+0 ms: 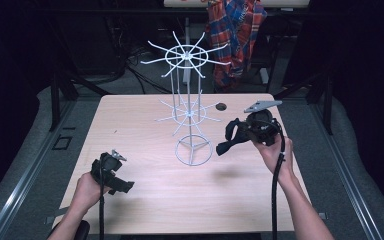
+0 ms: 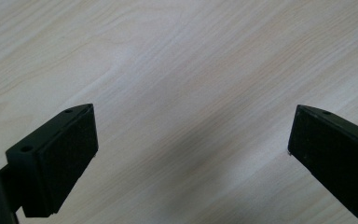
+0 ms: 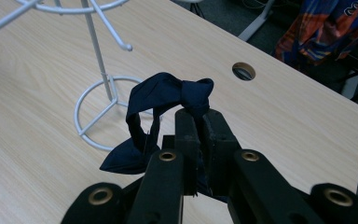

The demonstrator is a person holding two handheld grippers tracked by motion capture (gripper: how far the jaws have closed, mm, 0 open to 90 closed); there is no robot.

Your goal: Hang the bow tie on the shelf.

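The right hand-held gripper [image 3: 198, 116] pinches the dark blue bow [image 3: 168, 95] to hang it on the white wire rack [image 1: 189, 100], while the left hand-held gripper [image 2: 191, 149] waits wide open over the surface [image 2: 177, 60].

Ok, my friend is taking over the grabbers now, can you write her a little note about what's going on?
Right gripper: shut on the dark blue bow, held up beside the white wire rack.
Left gripper: open, empty, low over the table at its near left.
Done: bow picked up.
Left: the rack's hooks look bare, so the bow probably still needs hanging on one; the nearest hooks are just left of the right gripper.
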